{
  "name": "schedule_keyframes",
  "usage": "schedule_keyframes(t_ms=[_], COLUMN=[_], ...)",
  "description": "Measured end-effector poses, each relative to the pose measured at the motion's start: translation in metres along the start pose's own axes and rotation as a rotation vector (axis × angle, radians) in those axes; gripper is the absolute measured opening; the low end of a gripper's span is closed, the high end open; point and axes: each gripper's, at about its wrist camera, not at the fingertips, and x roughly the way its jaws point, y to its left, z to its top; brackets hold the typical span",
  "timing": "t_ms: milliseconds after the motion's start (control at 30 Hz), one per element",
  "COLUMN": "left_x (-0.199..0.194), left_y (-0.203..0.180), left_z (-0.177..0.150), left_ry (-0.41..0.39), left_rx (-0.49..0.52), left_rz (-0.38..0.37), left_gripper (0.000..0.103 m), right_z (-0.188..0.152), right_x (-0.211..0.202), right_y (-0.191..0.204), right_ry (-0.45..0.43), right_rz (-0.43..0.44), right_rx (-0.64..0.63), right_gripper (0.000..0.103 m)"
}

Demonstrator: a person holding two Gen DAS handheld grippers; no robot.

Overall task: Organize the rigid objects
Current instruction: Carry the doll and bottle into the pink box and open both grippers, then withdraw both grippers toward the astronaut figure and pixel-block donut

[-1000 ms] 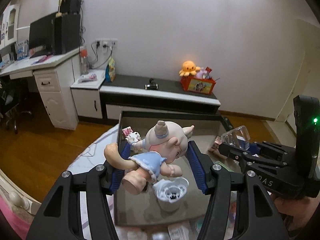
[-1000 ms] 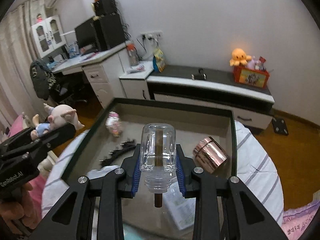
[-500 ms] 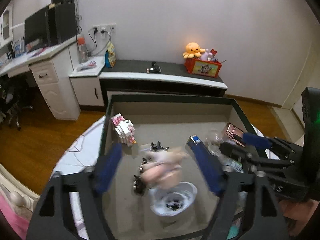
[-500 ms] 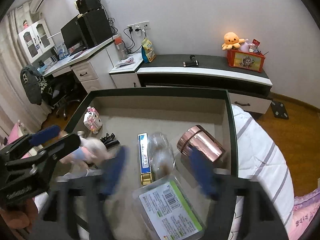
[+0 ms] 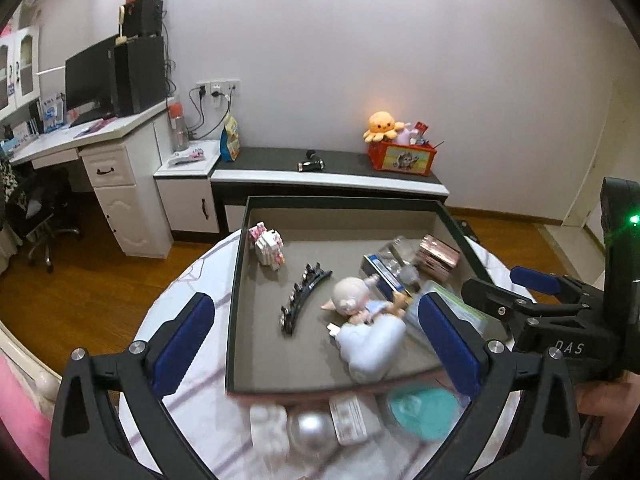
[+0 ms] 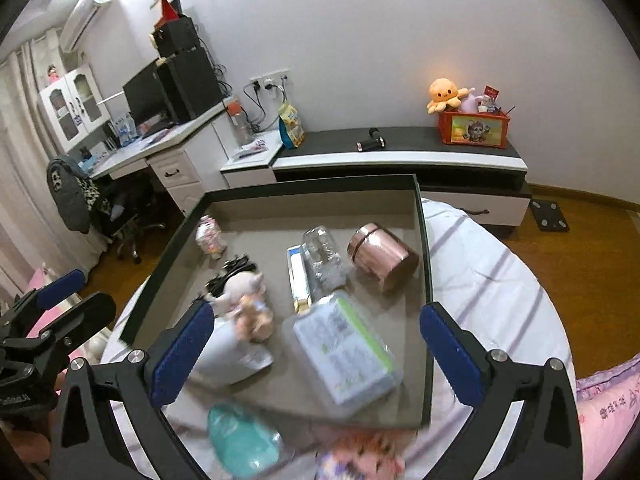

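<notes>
Left gripper [image 5: 316,340] and right gripper [image 6: 312,344] hover with jaws spread and empty above the dark shallow tray [image 5: 340,202], where the pale pig-like figurine in blue [image 5: 360,304], clear plastic bottle [image 6: 320,250] and rose-gold metal tin [image 6: 382,254] lie gathered for sorting.

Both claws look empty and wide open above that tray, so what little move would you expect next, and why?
Probably the left gripper dips toward the silver ball on the striped cloth in front of the tray. Both it and the right gripper are open and hold nothing, the doll and clear bottle lie inside the tray, and a teal item also sits outside.
</notes>
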Motion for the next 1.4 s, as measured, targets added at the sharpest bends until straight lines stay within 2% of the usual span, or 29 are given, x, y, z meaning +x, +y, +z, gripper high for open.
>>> schedule_keyframes(t_ms=[333, 600, 833, 967, 1400], left_x=[-0.077, -0.111, -0.123, -0.125, -0.118], left_y=[-0.010, -0.016, -0.027, -0.029, -0.018], left_z=[-0.045, -0.081, -0.104, -0.115, -0.130], left_ry=[-0.056, -0.084, -0.099, -0.098, -0.066], left_rx=[-0.026, -0.056, -0.064, -0.059, -0.084], left_rz=[-0.025, -0.003, 0.011, 0.020, 0.036], left_gripper=[0.103, 0.103, 0.103, 0.103, 0.103], right_z=[-0.051, -0.093, -0.121, -0.133, -0.141], right_x=[-0.071, -0.108, -0.128, -0.133, -0.129], right_y=[0.015, 0.031, 0.036, 0.035, 0.035], right_ry=[-0.083, -0.129, -0.162, -0.162, -0.146], right_rz=[0.028, 0.004, -0.058, -0.048, -0.052], right_rx=[-0.022, -0.049, -0.052, -0.034, -0.033], right_gripper=[0.103, 0.103, 0.103, 0.103, 0.103])
